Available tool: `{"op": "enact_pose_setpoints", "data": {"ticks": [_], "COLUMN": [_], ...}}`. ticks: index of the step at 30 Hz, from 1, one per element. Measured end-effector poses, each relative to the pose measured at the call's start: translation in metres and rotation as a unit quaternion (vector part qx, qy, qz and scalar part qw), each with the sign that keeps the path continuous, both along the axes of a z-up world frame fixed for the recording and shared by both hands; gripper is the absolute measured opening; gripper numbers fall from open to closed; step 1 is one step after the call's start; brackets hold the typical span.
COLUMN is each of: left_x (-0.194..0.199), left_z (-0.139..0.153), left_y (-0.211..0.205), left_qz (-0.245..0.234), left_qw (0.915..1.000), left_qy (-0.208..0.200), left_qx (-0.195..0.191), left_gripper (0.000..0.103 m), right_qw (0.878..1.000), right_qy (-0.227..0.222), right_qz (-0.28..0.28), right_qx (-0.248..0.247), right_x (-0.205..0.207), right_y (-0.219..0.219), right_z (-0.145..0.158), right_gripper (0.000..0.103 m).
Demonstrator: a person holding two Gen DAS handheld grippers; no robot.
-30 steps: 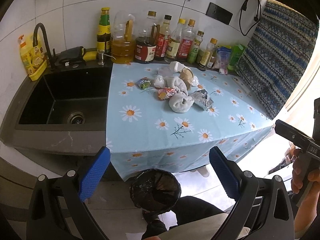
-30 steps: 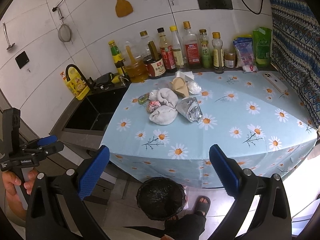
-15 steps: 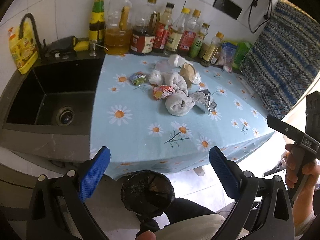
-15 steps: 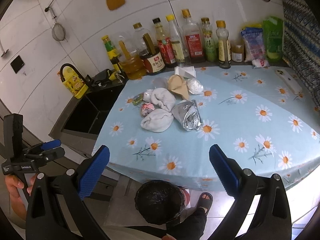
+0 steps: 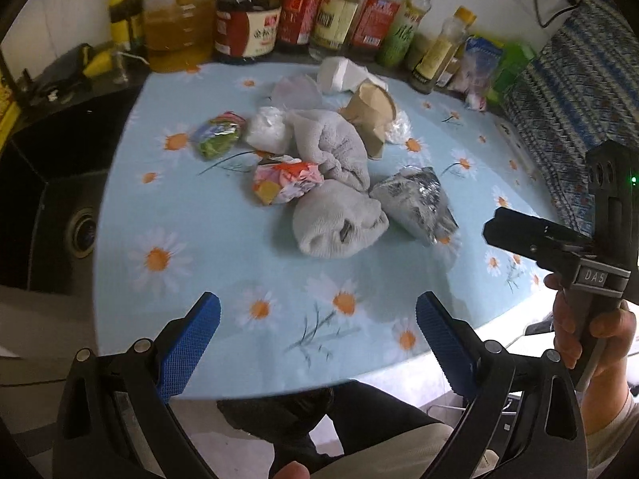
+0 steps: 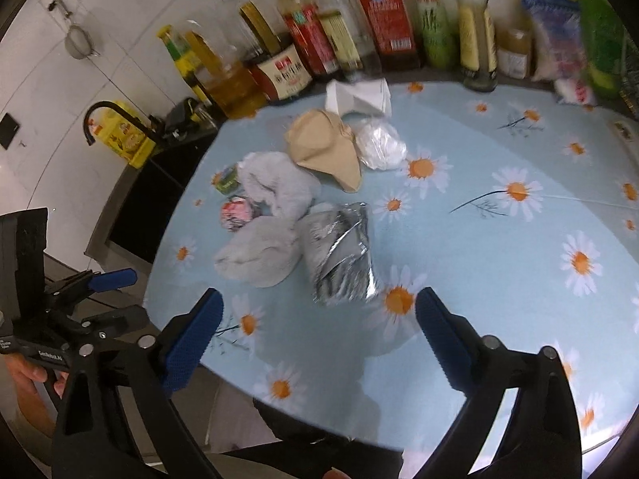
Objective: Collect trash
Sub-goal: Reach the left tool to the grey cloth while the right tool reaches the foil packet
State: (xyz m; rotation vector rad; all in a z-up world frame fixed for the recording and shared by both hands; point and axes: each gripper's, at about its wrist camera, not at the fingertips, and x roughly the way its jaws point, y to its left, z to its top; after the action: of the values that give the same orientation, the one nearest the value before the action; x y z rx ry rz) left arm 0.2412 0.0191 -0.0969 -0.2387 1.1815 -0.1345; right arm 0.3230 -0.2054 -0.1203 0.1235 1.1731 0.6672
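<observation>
With both jaws spread wide and empty, I hold the left hand-held gripper (image 5: 317, 327) and the right hand-held gripper (image 6: 317, 323), its jaws just beginning to close, above the counter (image 6: 499, 263) edge. Nearest lies the foil wrapper (image 6: 339, 257), mid-counter, long axis pointing roughly away from me, beside the grey cloth (image 6: 259, 253).

Left wrist view: looks steeply down along its own blue-padded fingers, near the front edge of the light-blue daisy-print tablecloth (image 5: 223, 239).
Right wrist view: same downward tilt, from further right, facing left toward the black sink (image 6: 159, 183).
Shared: crumpled silver foil bag (image 5: 417, 203) (image 6: 339, 255), row of glass sauce bottles (image 5: 319, 12) (image 6: 339, 32), each other's handle.
</observation>
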Motion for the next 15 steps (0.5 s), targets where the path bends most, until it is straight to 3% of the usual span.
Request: {"op": "enact_pose_setpoints", "data": {"ticks": [6, 9, 15], "left_x": [0.037, 0.05, 0.067], "left_z": [-0.023, -0.034, -0.047], "left_y": [-0.013, -0.018, -0.025], "left_qz": [-0.003, -0.006, -0.009], "left_qw": [0.9998, 0.9994, 0.9988], "left_qy": [0.019, 0.033, 0.045], "left_qx": [-0.009, -0.013, -0.019], "left_gripper": [0.095, 0.084, 0.079], "right_qw": [0.999, 0.997, 0.993], "right_qy": [0.044, 0.065, 0.098], "right_qz": [0.024, 0.036, 0.054], "right_qx": [0.012, 0.017, 0.027], "right_x": [0.033, 0.046, 0.061], "right_y": [0.009, 0.014, 0.015], "right_z": [-0.028, -0.038, -0.054], "right_gripper": [0.085, 0.081, 0.074]}}
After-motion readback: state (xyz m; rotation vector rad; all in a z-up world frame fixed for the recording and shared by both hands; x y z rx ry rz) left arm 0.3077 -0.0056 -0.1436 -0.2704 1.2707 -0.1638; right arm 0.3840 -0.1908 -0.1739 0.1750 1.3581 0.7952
